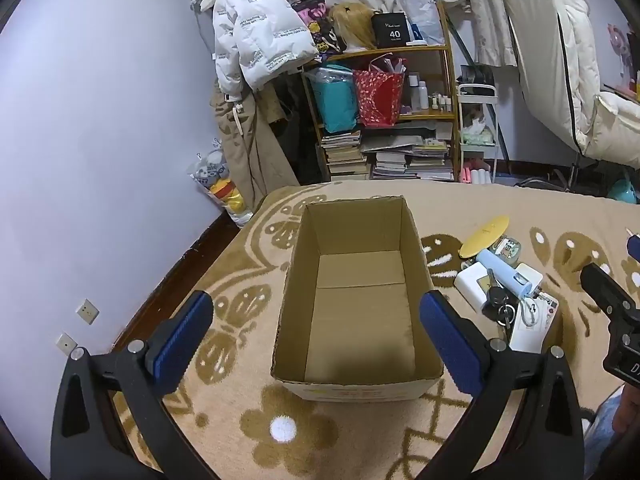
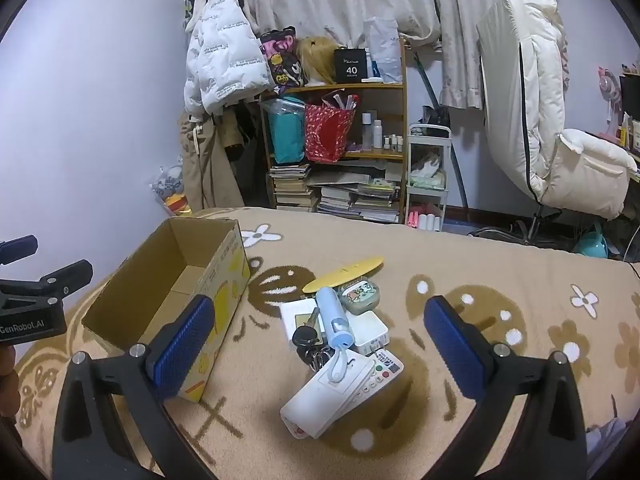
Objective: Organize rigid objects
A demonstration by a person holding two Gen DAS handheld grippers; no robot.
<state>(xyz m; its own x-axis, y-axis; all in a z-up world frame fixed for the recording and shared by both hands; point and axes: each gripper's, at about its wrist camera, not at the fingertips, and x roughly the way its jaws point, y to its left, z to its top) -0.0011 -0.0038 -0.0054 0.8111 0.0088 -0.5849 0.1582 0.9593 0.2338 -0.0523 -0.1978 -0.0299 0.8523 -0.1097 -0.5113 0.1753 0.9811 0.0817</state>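
The box [image 1: 352, 304] stood open and empty on the blanket [image 1: 320, 432], at the left. Just right of it, well clear of its wall, lay the pile: a yellow oval [image 2: 344, 274], a blue tube [image 2: 334, 318], a small case [image 2: 359, 295], white blocks [image 2: 370, 332], keys [image 2: 308, 340] and a remote [image 2: 340, 388], several touching or overlapping.

You held the left hand-held gripper [image 1: 316, 336] tilted downward over the box, fingers [image 1: 184, 336] wide apart, nothing between them. You held the right hand-held gripper [image 2: 318, 344] tilted downward above the pile, jaws likewise fully apart and empty.

The step in hand was judged to be the first pick. To do it well, you should have taken a top-lying item first, likely the tube or the remote, so the items beneath stayed put. You should have closed across its narrow side, lifted straight up, then carried it left over the box rim before releasing.
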